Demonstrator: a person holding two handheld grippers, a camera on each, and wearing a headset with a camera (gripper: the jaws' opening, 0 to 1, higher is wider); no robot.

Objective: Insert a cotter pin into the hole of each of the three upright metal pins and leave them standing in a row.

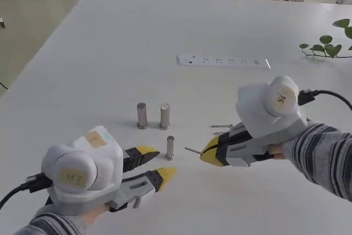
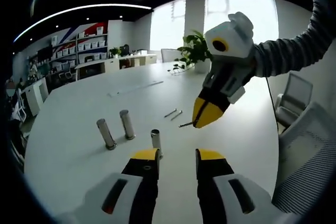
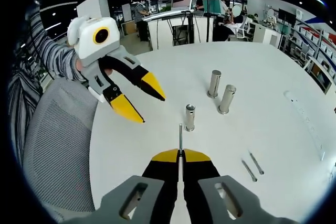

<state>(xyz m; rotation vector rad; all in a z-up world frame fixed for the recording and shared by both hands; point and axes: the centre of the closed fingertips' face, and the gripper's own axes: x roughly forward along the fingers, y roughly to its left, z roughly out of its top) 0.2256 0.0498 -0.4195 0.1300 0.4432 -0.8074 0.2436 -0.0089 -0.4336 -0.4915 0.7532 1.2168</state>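
Note:
Three upright metal pins stand on the white table: two side by side at the back (image 1: 142, 115) (image 1: 165, 116) and a shorter one (image 1: 170, 147) in front. My right gripper (image 1: 208, 152) is shut on a thin cotter pin (image 1: 192, 150) whose tip points at the short pin (image 3: 189, 117), a little apart from it. The left gripper (image 1: 156, 163) stands open just left of the short pin (image 2: 155, 139), nothing between its jaws. Two more cotter pins (image 1: 221, 126) lie on the table behind the right gripper.
A white power strip (image 1: 223, 60) lies across the table farther back. Plant leaves (image 1: 325, 45) hang over the far right edge. A grey mesh chair (image 3: 58, 145) stands by the table edge.

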